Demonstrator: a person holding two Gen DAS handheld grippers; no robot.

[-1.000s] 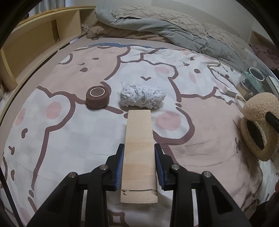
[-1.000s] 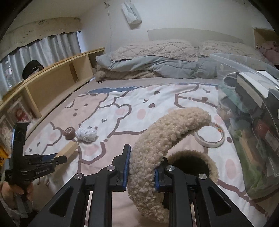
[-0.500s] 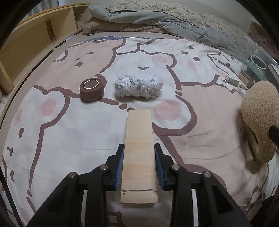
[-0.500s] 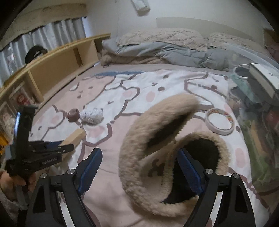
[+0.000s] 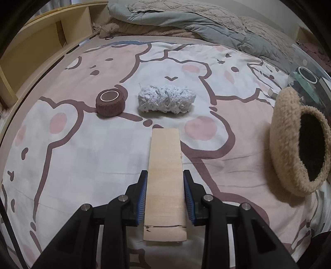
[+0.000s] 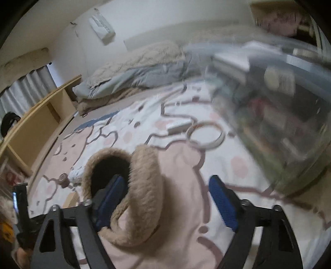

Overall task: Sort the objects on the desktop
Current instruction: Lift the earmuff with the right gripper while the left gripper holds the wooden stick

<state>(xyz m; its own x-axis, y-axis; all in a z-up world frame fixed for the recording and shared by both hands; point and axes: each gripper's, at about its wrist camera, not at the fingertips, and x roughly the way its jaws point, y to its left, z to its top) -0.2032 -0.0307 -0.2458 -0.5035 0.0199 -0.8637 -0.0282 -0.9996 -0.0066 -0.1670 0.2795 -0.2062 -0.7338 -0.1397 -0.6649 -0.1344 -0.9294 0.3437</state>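
Left gripper (image 5: 165, 192): clamped on the wooden block (image 5: 165, 175); stiff, light, held at its long edges.
Right gripper (image 6: 167, 198): wide, jaws closing, pads not pressing the fleece hat (image 6: 134, 192).
Fleece hat: soft, floppy; pinch the brim.
Bed (image 5: 82, 155): bandage roll (image 5: 110, 102), crochet bundle (image 5: 166, 101) beyond.

1. A bed (image 5: 62, 155) fills the room, its sheet printed with pink and white cartoon bears outlined in brown.
2. At 12 o'clock, a grey duvet (image 5: 186, 22) and beige quilted blanket (image 6: 144, 55) lie bunched against a white wall (image 6: 155, 18).
3. A pale wooden shelf unit (image 5: 41, 41) runs along 10 o'clock.
4. Grey curtains (image 6: 26, 91) hang at 9 o'clock in the right wrist view.
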